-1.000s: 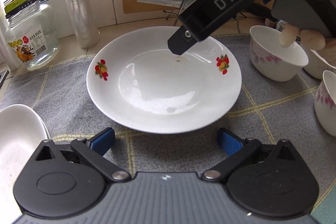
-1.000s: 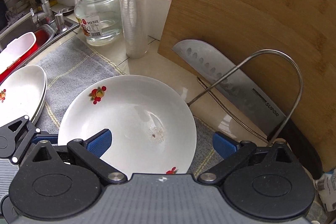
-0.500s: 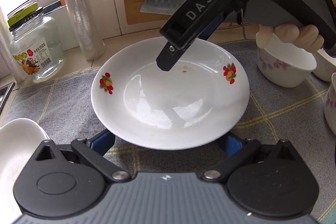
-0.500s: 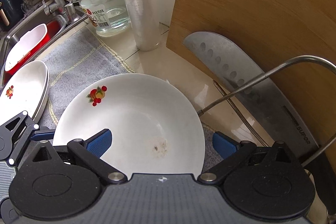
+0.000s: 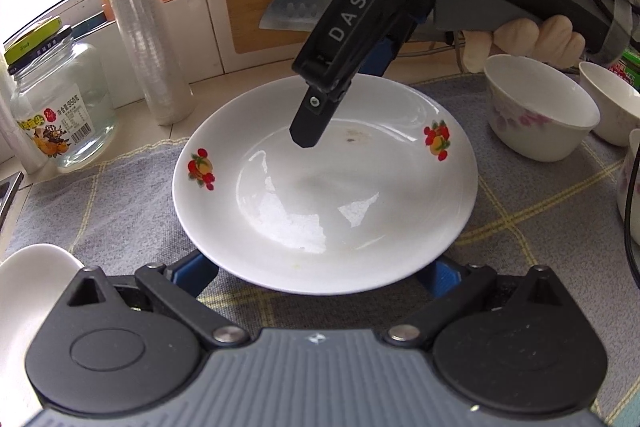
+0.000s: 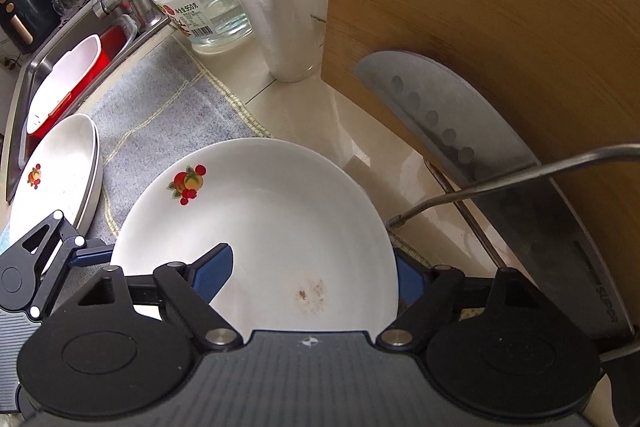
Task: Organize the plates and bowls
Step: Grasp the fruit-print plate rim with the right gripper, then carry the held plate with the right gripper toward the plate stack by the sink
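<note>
- Right wrist view: right hand-held gripper [image 6: 310, 269] has just been closing from full spread; plate [image 6: 260, 227] rim is sitting between its jaws, one blue pad over the inside of the dish, the other outside the far rim. Pads are looking near or at the rim; I cannot tell if they are pressing yet.
- Compared with a second ago it is sitting lower and further in over the plate, so the rim grab is probably underway, lift not yet started.
- Left hand-held gripper [image 5: 320, 273] is staying put, jaws apart, straddling the plate's near edge with no clamp.
- Plate is lying flat on the grey cloth [image 5: 120, 195] on the worktop.
- Tight on the far side: wire rack [image 6: 520, 175], cleaver [image 6: 460, 131], cutting board [image 6: 500, 7] just beyond the rim.
- Stacked plates [image 6: 60, 175] are sitting left by the sink, likely target; cloth between is open.
- Bowls [image 5: 540, 107] are crowding the right.
</note>
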### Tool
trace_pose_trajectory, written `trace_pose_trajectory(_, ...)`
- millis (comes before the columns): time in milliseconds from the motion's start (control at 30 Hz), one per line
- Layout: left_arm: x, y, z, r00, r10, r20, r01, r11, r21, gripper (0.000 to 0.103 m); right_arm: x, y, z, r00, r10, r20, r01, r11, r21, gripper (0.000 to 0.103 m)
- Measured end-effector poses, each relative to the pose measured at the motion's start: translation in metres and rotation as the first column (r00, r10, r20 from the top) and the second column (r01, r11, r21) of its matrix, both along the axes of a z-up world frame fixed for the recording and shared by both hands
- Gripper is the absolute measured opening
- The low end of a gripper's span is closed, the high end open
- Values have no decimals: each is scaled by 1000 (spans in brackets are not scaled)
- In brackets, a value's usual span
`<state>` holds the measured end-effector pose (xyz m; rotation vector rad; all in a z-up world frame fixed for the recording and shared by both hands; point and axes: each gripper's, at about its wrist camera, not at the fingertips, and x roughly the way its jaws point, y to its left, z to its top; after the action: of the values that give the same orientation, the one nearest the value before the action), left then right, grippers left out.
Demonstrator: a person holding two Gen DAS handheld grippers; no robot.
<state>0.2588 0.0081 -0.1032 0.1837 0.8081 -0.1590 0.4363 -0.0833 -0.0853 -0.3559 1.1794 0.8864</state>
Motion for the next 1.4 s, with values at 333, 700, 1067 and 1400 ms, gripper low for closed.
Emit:
trace_pose_trajectory(333,1,-1,0,1000,-3,-5,3,1000,9,102,-1,9,-5,998,67,1,-67,996,-56,87)
trace_pose_trajectory(700,1,-4,3,1000,-13,-14,14,999,42,102,3,0,-3,998,50,-36,-51,998,-21,86)
trace_pose_trajectory(1067,-10,-2,13,999,-47,-2,47,998,36,101,-3,-8,5,999,41,-29,-42,999,-12,86)
trace_pose_trajectory(1400,-26,4,28,1000,-25,3,25,1000,-3,101,-17,0,19,998,60,0,-60,998,-7,86)
